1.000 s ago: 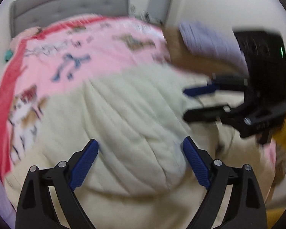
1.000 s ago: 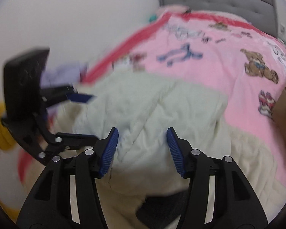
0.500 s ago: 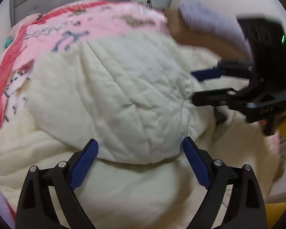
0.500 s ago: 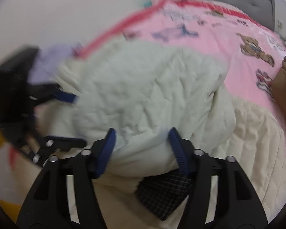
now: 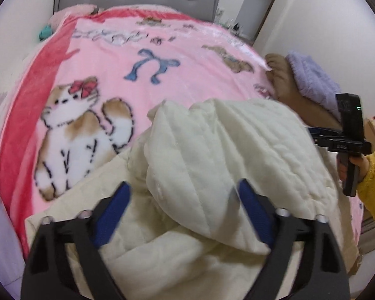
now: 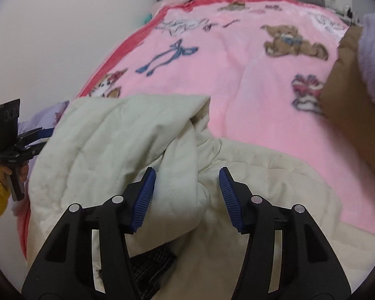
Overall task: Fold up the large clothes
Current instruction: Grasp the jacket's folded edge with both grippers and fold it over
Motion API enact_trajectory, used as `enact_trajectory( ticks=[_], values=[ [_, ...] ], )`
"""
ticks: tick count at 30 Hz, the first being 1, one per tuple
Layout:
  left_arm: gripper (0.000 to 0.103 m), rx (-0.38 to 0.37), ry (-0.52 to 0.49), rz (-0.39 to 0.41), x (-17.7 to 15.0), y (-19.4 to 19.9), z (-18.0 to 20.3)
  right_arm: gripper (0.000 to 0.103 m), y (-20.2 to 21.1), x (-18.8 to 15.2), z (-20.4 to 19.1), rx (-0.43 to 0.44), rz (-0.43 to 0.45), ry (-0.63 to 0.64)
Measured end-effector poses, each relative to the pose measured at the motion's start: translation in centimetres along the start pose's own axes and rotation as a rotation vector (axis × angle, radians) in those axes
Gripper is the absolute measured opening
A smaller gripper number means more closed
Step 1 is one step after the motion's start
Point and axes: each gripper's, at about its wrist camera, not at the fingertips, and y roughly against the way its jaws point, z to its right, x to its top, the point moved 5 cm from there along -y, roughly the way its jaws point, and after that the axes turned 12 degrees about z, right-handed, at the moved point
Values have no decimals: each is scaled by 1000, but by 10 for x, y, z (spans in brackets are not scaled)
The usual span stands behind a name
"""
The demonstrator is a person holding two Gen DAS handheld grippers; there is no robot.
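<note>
Both my left gripper (image 5: 182, 210) and right gripper (image 6: 186, 197) gape wide, empty, over the puffy quilted cream garment (image 5: 227, 155), its dark checked lining (image 6: 152, 267) half-buried.

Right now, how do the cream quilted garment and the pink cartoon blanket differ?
The cream quilted garment is plain, stitched in panels and bunched in folds; the pink cartoon blanket is printed with a cat, bears and a bow and lies spread flat. The garment lies on top of the blanket, at its near end. Both are soft textiles on the same bed.
</note>
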Motion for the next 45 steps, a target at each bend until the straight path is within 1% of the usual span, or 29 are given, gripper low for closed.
enact_trajectory(
  ticks=[1,2,3,4,5,6,7,8,11,13,15,17,20,21,23,24,27,30,31,32,33,36,38,39,40,41,42,43,45],
  values=[
    [80,-5,5,-12,-3,-5,2,48,-4,-1,-1,5,-9,9],
    [74,-14,11,-24,-6,-10,4,45,-7,-3,-4,11,-18,21],
    [72,-10,7,-39,-9,-17,7,34,-8,-5,-6,21,-20,25],
    [68,-4,0,-42,-12,-20,8,28,-9,-6,-9,35,-20,27],
    [61,4,-12,-34,-13,-21,10,25,-9,-7,-12,34,-12,43],
    [56,13,-27,-21,-14,-21,12,19,-9,-7,-15,23,-4,66],
    [42,26,-43,-13,-14,-21,13,17,-7,-6,-19,21,0,87],
    [32,43,-60,-5,-14,-20,14,15,-6,-6,-22,-6,4,116],
    [18,63,-88,23,-10,-11,18,10,8,3,-30,-47,31,164],
    [16,62,-76,72,-7,6,19,9,25,13,-36,-64,61,177],
    [16,44,-44,108,-7,20,19,8,43,19,-36,-64,78,160],
    [16,13,-6,107,-15,28,23,8,47,12,-29,-71,39,125],
    [16,13,-14,75,-34,27,31,8,39,-19,-12,-115,-74,93],
    [16,4,11,71,-41,26,30,8,36,-31,-5,-127,-95,71],
    [16,-7,91,64,-52,21,25,8,32,-46,4,-119,-105,1],
    [16,-6,108,63,-56,18,23,8,29,-52,7,-120,-105,-28],
    [16,2,73,73,-65,10,21,9,19,-63,9,-150,-107,-39],
    [20,-9,73,76,-66,10,17,16,21,-65,10,-188,-119,-60],
    [23,-2,60,81,-64,12,18,22,24,-63,9,-196,-118,-65],
    [25,10,37,86,-62,16,21,22,28,-61,9,-189,-108,-74],
    [26,17,-3,96,-57,24,26,22,36,-57,6,-165,-87,-86],
    [37,33,-103,120,-45,42,36,29,63,-43,-4,-135,3,-71],
    [51,54,-180,143,-37,54,41,31,79,-33,-10,-121,67,-56],
    [54,67,-225,174,-31,63,45,39,88,-26,-17,-120,104,-28],
    [55,73,-260,201,-25,69,48,44,92,-22,-19,-120,119,-12],
    [56,79,-294,228,-19,73,53,45,95,-17,-25,-104,136,6],
    [58,69,-330,256,-11,77,60,45,96,-11,-34,-70,150,33],
    [63,38,-355,264,-5,76,68,47,93,-5,-44,-47,163,60],
    [66,-21,-369,258,4,66,81,53,83,3,-64,10,175,128]
  ],
)
